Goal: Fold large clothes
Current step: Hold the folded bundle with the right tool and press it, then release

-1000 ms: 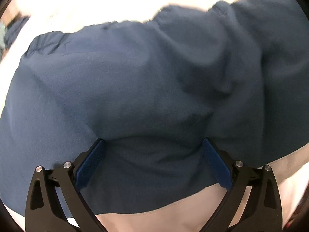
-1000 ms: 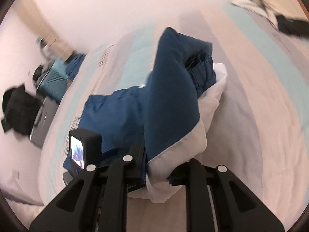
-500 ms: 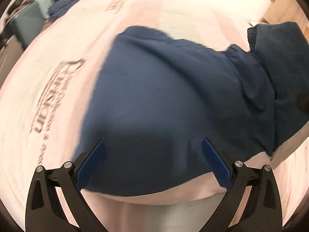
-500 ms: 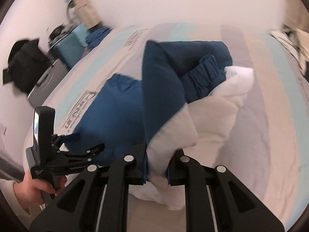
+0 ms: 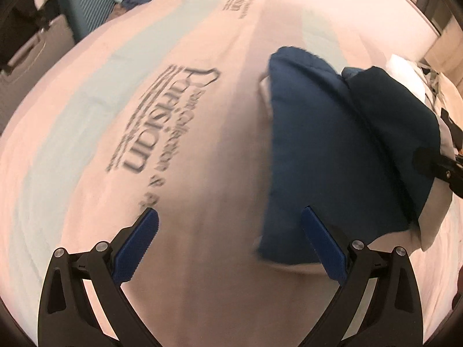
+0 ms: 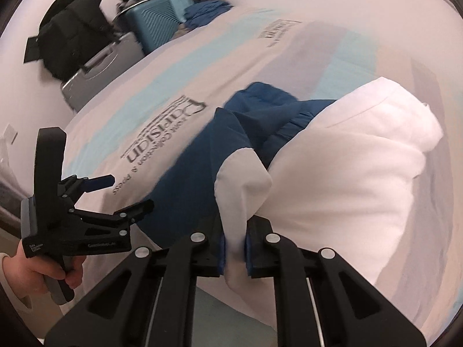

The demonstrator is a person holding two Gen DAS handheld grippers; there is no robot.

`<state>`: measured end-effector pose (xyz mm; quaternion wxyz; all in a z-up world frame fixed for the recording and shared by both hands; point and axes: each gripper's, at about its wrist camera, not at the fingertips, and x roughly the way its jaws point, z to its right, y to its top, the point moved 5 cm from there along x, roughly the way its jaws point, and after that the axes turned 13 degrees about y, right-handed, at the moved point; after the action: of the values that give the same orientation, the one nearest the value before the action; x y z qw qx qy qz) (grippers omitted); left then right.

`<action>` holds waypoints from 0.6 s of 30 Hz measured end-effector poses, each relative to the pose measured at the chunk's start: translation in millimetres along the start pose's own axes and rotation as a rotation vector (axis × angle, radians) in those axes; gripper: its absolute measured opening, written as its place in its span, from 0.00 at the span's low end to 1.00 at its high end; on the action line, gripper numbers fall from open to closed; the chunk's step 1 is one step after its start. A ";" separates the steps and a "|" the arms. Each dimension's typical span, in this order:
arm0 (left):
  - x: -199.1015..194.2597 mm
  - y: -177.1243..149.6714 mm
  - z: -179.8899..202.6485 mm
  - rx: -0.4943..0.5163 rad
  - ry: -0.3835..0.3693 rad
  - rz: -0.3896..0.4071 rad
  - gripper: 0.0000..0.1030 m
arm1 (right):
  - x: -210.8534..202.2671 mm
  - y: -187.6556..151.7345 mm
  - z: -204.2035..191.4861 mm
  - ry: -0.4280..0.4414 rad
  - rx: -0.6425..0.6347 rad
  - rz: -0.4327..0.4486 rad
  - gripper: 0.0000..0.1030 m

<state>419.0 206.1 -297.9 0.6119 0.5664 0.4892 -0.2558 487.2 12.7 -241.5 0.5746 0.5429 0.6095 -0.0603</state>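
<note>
A large navy-and-white garment (image 6: 341, 173) lies bunched on the bed; in the left wrist view it (image 5: 332, 156) lies to the right. My right gripper (image 6: 235, 245) is shut on a white fold of the garment and holds it up. My left gripper (image 5: 228, 243) is open and empty above the bedspread, its right finger just over the garment's left edge. It also shows in the right wrist view (image 6: 124, 193), held in a hand at the lower left, apart from the garment.
The bed has a pale striped bedspread (image 5: 173, 121) with printed lettering. A teal suitcase (image 6: 156, 26), a grey suitcase (image 6: 98, 69), a black jacket (image 6: 66, 40) and blue clothes (image 6: 205, 11) stand beyond the bed's far left side.
My left gripper has drawn back and swung left off the navy cloth, staying open. My right gripper has lifted the white fold higher, and the garment has folded over itself.
</note>
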 end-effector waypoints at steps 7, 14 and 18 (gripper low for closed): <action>14.8 -15.3 -11.4 -0.011 -0.029 -0.034 0.94 | 40.4 -4.0 -44.6 0.012 -0.097 -0.082 0.08; 11.2 -26.0 -33.6 -0.022 -0.024 -0.027 0.94 | 61.5 -18.8 -66.0 0.029 -0.141 -0.136 0.09; 8.4 -32.9 -43.9 -0.031 -0.025 -0.041 0.94 | 65.1 -23.4 -74.4 0.049 -0.148 -0.152 0.09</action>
<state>380.2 242.1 -314.6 0.6213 0.5433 0.4971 -0.2677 439.2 93.8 -279.5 0.5918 0.4524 0.6657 -0.0454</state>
